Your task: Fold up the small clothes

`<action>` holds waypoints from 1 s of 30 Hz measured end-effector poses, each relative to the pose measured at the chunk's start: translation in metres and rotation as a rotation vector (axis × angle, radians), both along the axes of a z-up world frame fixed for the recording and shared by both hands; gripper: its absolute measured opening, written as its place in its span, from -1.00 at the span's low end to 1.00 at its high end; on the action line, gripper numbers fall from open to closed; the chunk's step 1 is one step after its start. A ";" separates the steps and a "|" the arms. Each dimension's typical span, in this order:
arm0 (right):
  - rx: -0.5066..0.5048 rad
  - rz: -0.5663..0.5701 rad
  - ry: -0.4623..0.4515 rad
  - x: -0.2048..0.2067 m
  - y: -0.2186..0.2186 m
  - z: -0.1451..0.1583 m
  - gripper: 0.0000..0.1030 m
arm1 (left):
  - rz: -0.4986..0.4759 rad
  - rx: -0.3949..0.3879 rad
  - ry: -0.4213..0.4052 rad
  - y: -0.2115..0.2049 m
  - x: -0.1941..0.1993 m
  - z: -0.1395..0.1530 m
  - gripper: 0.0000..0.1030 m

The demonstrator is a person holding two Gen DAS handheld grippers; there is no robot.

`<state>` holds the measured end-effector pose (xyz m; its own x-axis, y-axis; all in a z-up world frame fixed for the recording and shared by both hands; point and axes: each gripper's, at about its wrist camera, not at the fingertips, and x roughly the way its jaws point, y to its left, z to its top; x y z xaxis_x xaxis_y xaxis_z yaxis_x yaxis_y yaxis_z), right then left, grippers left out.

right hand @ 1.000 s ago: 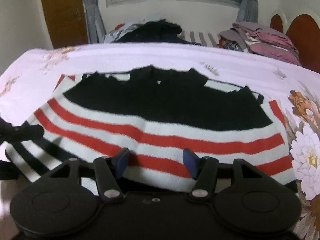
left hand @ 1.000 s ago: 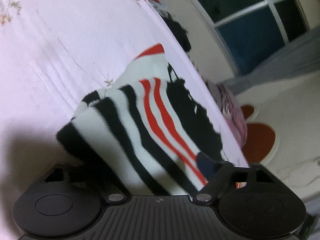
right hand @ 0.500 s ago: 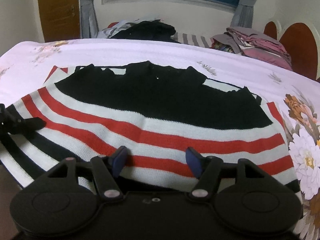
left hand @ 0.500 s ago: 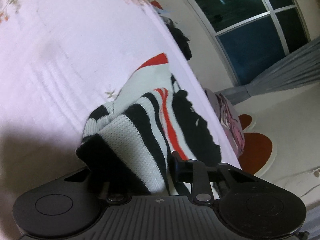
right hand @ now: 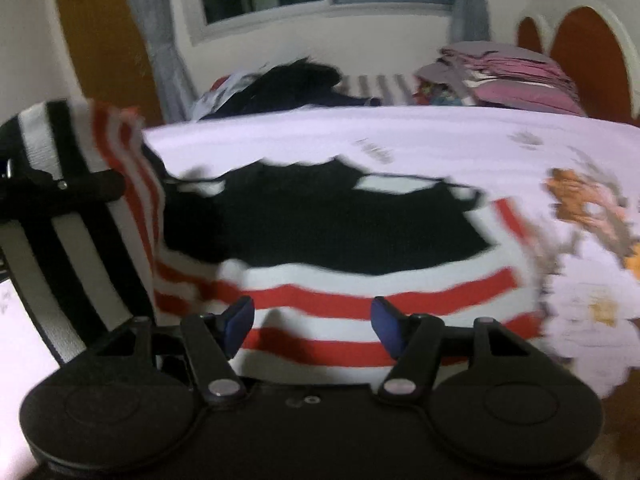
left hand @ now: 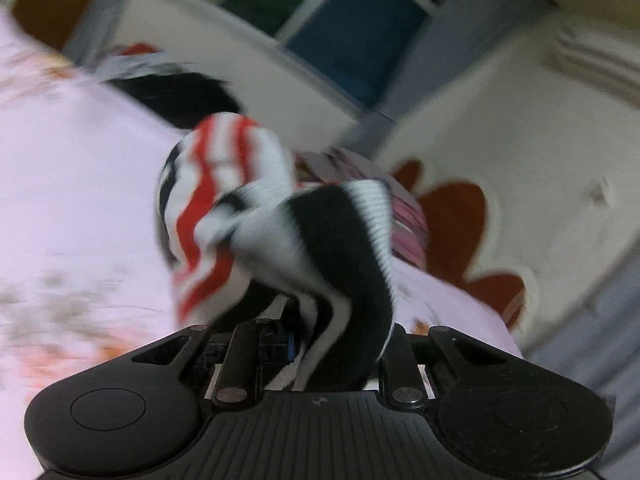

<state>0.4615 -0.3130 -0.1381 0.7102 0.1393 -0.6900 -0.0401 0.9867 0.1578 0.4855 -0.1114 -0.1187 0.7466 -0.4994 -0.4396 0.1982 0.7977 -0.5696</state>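
A knitted sweater with a black top and red, white and black stripes lies spread on the pink bed sheet. Its left side is raised off the bed and stands upright. My left gripper holds that edge; its jaws are closing with the bunched striped cloth between them, which hides the fingertips. In the right wrist view the left gripper shows as a black arm at the far left. My right gripper is open just above the near striped hem, with nothing pinched.
A heap of dark clothes and a stack of folded pink clothes sit at the bed's far edge under the window. A red-brown headboard is at the right, a wooden door at the left.
My left gripper has shut on the sweater's left edge and lifted it off the bed, rolling as it rose. The right gripper shifted a little over the hem and stayed open.
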 end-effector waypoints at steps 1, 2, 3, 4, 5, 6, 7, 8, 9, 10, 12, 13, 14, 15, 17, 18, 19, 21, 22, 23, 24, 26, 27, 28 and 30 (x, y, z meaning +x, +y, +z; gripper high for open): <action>0.009 -0.017 0.001 -0.003 -0.015 0.002 0.24 | -0.039 0.019 -0.012 -0.018 -0.001 0.002 -0.60; 0.016 -0.033 0.002 -0.007 -0.029 0.003 0.24 | -0.071 0.035 -0.019 -0.032 0.000 0.002 -0.60; 0.018 -0.053 0.004 -0.011 -0.044 0.004 0.24 | -0.116 0.055 -0.021 -0.052 -0.001 0.000 -0.60; 0.018 -0.075 0.010 -0.015 -0.058 0.003 0.24 | -0.163 0.078 -0.018 -0.071 -0.002 -0.003 -0.60; 0.021 -0.098 0.018 -0.018 -0.072 0.002 0.24 | -0.210 0.113 -0.014 -0.087 -0.004 -0.008 -0.60; 0.027 -0.119 0.028 -0.022 -0.085 0.000 0.24 | -0.240 0.152 -0.006 -0.100 -0.008 -0.014 -0.60; 0.034 -0.137 0.039 -0.026 -0.096 -0.002 0.24 | -0.274 0.205 0.024 -0.117 -0.011 -0.024 -0.59; 0.043 -0.154 0.049 -0.029 -0.106 -0.004 0.24 | -0.298 0.246 0.048 -0.128 -0.012 -0.030 -0.58; 0.054 -0.167 0.056 -0.032 -0.116 -0.005 0.24 | -0.297 0.304 0.032 -0.138 -0.017 -0.035 -0.52; 0.063 -0.175 0.058 -0.035 -0.124 -0.005 0.23 | -0.290 0.334 -0.003 -0.141 -0.022 -0.035 -0.32; 0.073 -0.188 0.053 -0.038 -0.134 -0.003 0.23 | -0.310 0.334 -0.022 -0.146 -0.027 -0.030 0.20; 0.088 -0.191 0.043 -0.039 -0.139 -0.001 0.24 | -0.322 0.321 -0.020 -0.147 -0.028 -0.026 0.41; 0.107 -0.194 0.038 -0.039 -0.142 0.000 0.24 | -0.329 0.319 -0.020 -0.148 -0.033 -0.021 0.45; 0.143 -0.194 0.032 -0.037 -0.146 0.002 0.24 | -0.338 0.325 -0.024 -0.151 -0.035 -0.016 0.47; 0.192 -0.189 0.017 -0.034 -0.150 0.007 0.24 | -0.351 0.322 -0.027 -0.143 -0.048 -0.014 0.47; 0.213 -0.181 0.013 -0.031 -0.151 0.010 0.26 | -0.350 0.309 -0.020 -0.139 -0.053 -0.012 0.47; 0.232 -0.169 0.010 -0.029 -0.151 0.013 0.28 | -0.342 0.291 -0.010 -0.132 -0.057 -0.010 0.47; 0.272 -0.138 0.016 -0.027 -0.149 0.016 0.35 | -0.334 0.249 -0.001 -0.120 -0.066 -0.005 0.47; 0.303 -0.125 0.023 -0.025 -0.148 0.017 0.40 | -0.328 0.234 0.001 -0.113 -0.069 -0.002 0.47; 0.347 -0.118 0.031 -0.024 -0.148 0.018 0.41 | -0.320 0.230 -0.002 -0.106 -0.075 -0.005 0.47; 0.395 -0.118 0.041 -0.022 -0.149 0.017 0.46 | -0.309 0.236 -0.007 -0.099 -0.078 -0.002 0.47; 0.474 -0.116 0.076 -0.014 -0.149 0.015 0.49 | -0.282 0.250 -0.013 -0.087 -0.083 -0.004 0.47; 0.485 -0.107 0.097 -0.009 -0.145 0.013 0.51 | -0.257 0.258 -0.012 -0.079 -0.085 -0.004 0.47; 0.479 -0.092 0.126 -0.004 -0.140 0.010 0.57 | -0.236 0.267 -0.004 -0.071 -0.084 -0.005 0.47; 0.434 -0.069 0.198 0.005 -0.127 0.000 0.56 | -0.197 0.279 0.016 -0.059 -0.080 -0.009 0.47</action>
